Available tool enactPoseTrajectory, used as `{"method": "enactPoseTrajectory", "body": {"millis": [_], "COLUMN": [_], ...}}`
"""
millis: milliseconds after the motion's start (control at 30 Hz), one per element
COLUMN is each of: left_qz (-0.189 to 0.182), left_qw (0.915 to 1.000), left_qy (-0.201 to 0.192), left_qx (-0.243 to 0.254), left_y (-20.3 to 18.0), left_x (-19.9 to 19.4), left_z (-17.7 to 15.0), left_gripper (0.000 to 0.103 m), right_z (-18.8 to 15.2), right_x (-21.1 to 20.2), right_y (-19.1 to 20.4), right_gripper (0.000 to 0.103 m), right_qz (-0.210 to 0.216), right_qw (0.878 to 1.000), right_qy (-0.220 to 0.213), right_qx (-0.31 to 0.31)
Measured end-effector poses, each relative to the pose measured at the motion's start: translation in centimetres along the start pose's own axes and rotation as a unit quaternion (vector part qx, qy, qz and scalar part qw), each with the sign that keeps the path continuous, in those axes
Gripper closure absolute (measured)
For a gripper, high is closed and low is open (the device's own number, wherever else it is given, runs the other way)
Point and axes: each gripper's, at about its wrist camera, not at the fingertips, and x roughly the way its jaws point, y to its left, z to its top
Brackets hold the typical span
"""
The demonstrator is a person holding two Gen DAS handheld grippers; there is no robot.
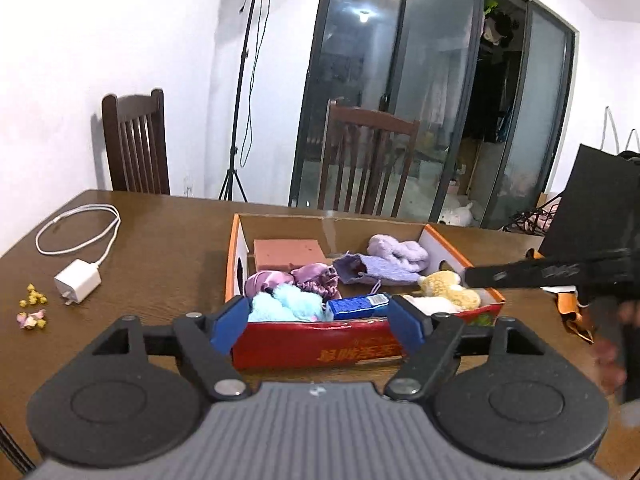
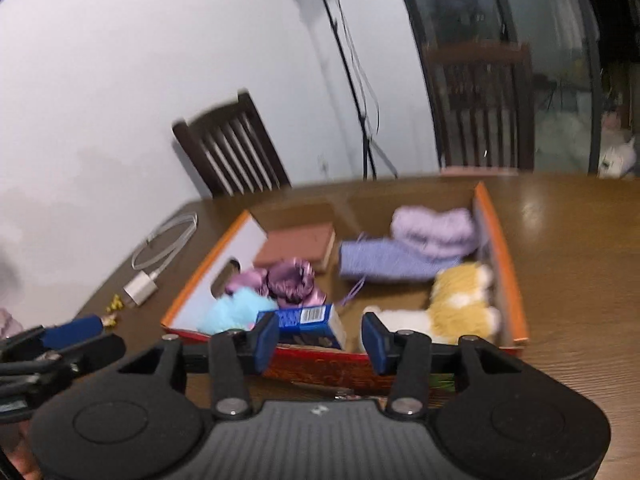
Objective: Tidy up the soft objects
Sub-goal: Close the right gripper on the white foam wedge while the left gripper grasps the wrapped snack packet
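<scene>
Box (image 1: 312,348) holds plush (image 1: 450,290), socks (image 1: 396,254), scrunchies (image 1: 316,276) | we see nothing soft outside box | left gripper (image 1: 320,322), right gripper (image 2: 320,342) parted, empty | near done

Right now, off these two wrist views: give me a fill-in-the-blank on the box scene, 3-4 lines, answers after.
1. The soft things lie inside an open cardboard ____ with a red front wall.
2. The white charger and its cable lie on the ____, outside the box.
3. The fluffy light blue item sits beside a small ____ carton bearing a barcode.
4. Both the left gripper and the right gripper hold ____.

Answers: box; table; blue; nothing
</scene>
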Motion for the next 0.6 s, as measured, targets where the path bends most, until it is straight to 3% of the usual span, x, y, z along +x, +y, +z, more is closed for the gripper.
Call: {"method": "enactPoseTrajectory", "body": {"millis": [167, 367, 467, 600], "left_qz": [0.004, -0.005, -0.026, -0.037], "left_qw": [0.9996, 0.998, 0.9979, 0.9988], "left_qy": [-0.028, -0.062, -0.06, -0.022], "left_qx": [0.0, 0.008, 0.004, 0.024], "left_y": [-0.5, -2.5, -3.2, -4.0], "left_x": [-3.4, -7.9, -9.6, -9.5], "left_z": [-1.2, -5.7, -8.9, -11.6], "left_gripper": [0.02, 0.013, 0.007, 0.007], "right_z": [-1.8, -7.6, -11.7, -16.4], "right_x": [-6.4, -12.0, -13.4, -13.1], "right_y": [-0.2, 0.4, 0.8, 0.9], "right_gripper": [0.046, 0.034, 0.028, 0.025], "right_qz": [-0.021, -0.022, -0.011, -0.015], "right_qw": [0.998, 0.992, 0.99, 0.991], "right_qy": [-0.044, -0.113, -0.129, -0.119], "right_qx": [-0.03, -0.051, -0.055, -0.052]}}
